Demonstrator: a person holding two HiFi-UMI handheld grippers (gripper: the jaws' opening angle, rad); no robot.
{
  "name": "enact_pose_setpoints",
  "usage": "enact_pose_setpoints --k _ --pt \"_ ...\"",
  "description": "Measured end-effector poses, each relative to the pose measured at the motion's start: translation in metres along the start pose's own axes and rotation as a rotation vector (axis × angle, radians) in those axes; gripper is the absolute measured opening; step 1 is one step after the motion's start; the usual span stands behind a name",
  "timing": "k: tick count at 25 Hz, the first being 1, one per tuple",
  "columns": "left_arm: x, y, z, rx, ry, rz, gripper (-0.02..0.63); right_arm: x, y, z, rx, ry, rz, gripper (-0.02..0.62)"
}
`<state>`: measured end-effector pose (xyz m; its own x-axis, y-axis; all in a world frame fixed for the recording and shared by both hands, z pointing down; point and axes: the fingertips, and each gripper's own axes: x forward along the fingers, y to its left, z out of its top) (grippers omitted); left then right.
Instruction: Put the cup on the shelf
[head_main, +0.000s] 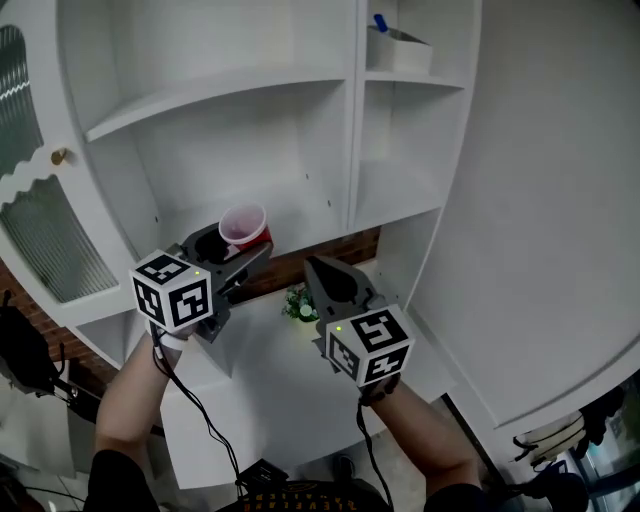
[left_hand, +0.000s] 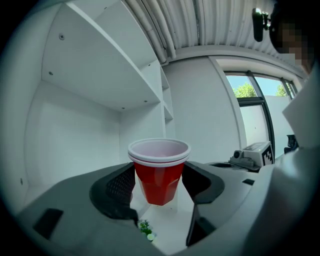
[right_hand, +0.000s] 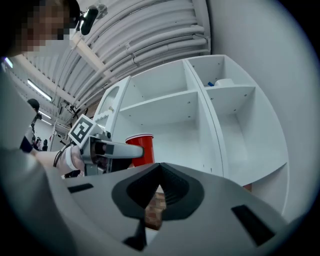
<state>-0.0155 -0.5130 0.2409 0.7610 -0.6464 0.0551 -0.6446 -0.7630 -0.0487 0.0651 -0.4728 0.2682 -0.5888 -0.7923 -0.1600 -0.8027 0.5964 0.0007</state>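
Item: a red plastic cup (left_hand: 159, 172) with a white inside and a rolled white rim. The rim reads double, so it may be two cups nested; I cannot confirm this. No contents are visible.
Position: upright and clear of every surface, in front of the lower left bay of the white shelf unit (head_main: 220, 95). It is below the middle board and not yet set down.
Hold: the left gripper (left_hand: 159, 189) is clamped on the cup. One dark ribbed pad bears on each side of the wall below the rim. The base hangs free beneath the jaws.
Handling (judged): light, thin-walled and smooth. The wall is likely to buckle under a hard squeeze. The taper widens upward, so the rim should check any downward slip.
Best hold (judged): the upper wall just under the rolled rim, where the cup is stiffest, with modest pressure.
Right gripper: the right gripper (right_hand: 159, 172) has its jaws closed tip to tip with nothing between them. It sits beside the left gripper, apart from the cup.
Shelf: the open bays facing the cup are bare. The upper right bay carries a white box (head_main: 400, 48) with a blue item in it.
Below: a white tabletop (head_main: 270, 385) with a small green sprig (head_main: 299, 303) on it, under the grippers.
Risk (judged): an empty cup tips easily, so the base should sit flat on the board before release.
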Motion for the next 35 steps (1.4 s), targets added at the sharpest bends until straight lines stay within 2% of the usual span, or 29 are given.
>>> enact_pose_setpoints --k 5,8,15,20,25,31,35 --pt "0.036 0.038 -0.005 -0.017 0.049 0.072 0.295 0.027 -0.014 0.002 0.028 0.001 0.038 -0.006" --pt "0.053 0.053 -0.01 -0.014 0.079 0.092 0.295 0.041 -0.027 0.002 0.047 0.011 0.049 -0.006" --pt "0.091 0.092 -0.021 -0.063 0.141 0.157 0.295 0.056 -0.047 -0.004 0.073 0.016 0.071 -0.007" --pt "0.11 0.107 -0.033 -0.071 0.221 0.164 0.295 0.057 -0.059 -0.007 0.088 0.014 0.073 -0.006" --pt "0.121 0.116 -0.041 -0.079 0.264 0.175 0.295 0.053 -0.073 0.0 0.083 -0.003 0.066 -0.007" --pt "0.132 0.123 -0.058 -0.091 0.383 0.166 0.295 0.048 -0.075 0.004 0.083 -0.014 0.067 -0.008" --pt "0.136 0.127 -0.062 -0.095 0.414 0.166 0.295 0.044 -0.078 0.003 0.09 -0.015 0.061 -0.006"
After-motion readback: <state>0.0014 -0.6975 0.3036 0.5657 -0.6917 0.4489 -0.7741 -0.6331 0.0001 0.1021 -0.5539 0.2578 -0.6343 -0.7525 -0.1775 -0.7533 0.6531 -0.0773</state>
